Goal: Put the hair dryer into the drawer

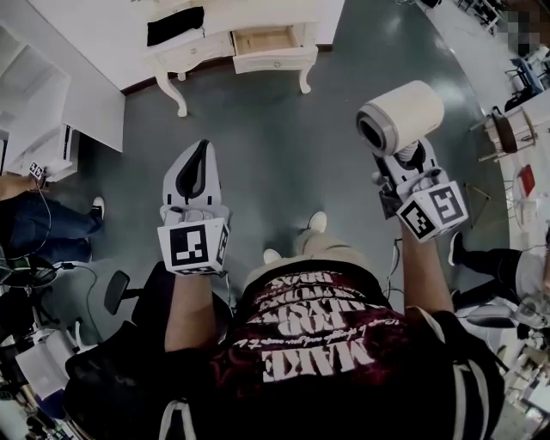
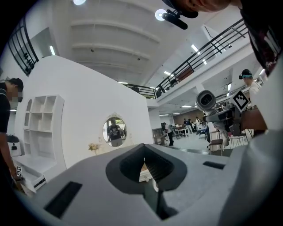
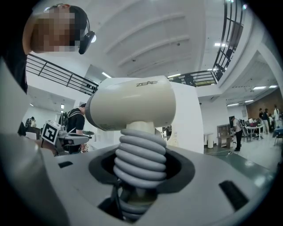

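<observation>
A cream hair dryer [image 1: 400,116] with a grey ribbed handle stands upright in my right gripper [image 1: 411,160], which is shut on the handle. In the right gripper view the dryer's barrel [image 3: 132,103] fills the middle above the right gripper [image 3: 140,165]. My left gripper [image 1: 200,148] is held out level at the left, shut with nothing in it; its tips meet in the left gripper view [image 2: 143,148], where the dryer [image 2: 206,100] also shows at the right. The open wooden drawer [image 1: 265,39] of a white dressing table [image 1: 249,13] lies far ahead across the floor.
A black item [image 1: 174,26] lies on the dressing table's left part. White shelving [image 1: 34,94] stands at the left, with a person [image 1: 34,228] below it. Chairs and a round table [image 1: 516,129] crowd the right side. Grey floor [image 1: 275,146] lies between me and the dressing table.
</observation>
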### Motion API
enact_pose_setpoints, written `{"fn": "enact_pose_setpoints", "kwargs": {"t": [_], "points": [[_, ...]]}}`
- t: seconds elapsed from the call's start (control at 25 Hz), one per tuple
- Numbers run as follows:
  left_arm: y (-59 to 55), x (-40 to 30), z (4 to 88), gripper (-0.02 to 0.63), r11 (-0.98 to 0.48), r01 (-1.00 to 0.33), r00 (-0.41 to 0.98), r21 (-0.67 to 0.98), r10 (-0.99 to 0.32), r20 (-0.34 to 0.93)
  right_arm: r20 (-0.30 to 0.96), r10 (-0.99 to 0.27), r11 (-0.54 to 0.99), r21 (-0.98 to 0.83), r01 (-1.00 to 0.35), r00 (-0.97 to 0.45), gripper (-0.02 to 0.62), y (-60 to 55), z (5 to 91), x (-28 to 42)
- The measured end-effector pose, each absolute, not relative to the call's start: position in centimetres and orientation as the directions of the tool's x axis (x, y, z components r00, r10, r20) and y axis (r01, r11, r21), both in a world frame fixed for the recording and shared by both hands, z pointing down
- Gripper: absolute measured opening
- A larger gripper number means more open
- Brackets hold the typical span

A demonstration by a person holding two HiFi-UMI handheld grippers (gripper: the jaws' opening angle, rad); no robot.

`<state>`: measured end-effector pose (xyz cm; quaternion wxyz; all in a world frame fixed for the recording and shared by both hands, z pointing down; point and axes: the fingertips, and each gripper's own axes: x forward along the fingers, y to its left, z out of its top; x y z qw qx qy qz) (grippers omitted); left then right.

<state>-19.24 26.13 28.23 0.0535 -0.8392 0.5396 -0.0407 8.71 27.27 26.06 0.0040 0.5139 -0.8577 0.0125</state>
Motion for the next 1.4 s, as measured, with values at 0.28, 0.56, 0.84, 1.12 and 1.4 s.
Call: {"fn": "enact_pose_setpoints", "kwargs": {"t": [0.28,0.56,0.84,1.12,1.4], "points": [[22.1,-16.2,27.9,0.005,-0.418,-0.897,0.42,-0.146,-0.907,0.014,0.018,-0.874,0.486,-0.012,-0.874,-0.486,0.207,23.3,26.1,10.9],[17.4,-13.0,27.7,0.005,-0.418,-0.896,0.419,-0.148,-0.908,0.02,0.022,-0.856,0.516,-0.017,-0.857,-0.516,0.207,17.6,26.6,13.1],[13.6,-11.4,28.7,0.005,-0.391,-0.912,0.391,-0.124,-0.92,0.025,0.019,-0.839,0.543,-0.031,-0.839,-0.543,0.206,13.3,27.2,14.9],[10.6,-10.6,29.0,0.005,-0.37,-0.921,0.368,-0.119,-0.929,0.037,0.023,-0.829,0.558,-0.05,-0.829,-0.559,0.207,9.8,27.9,16.0],[8.3,-9.5,27.9,0.005,-0.346,-0.929,0.344,-0.136,-0.938,0.039,0.02,-0.82,0.569,-0.076,-0.819,-0.572,0.207,7.4,28.1,17.7]]}}
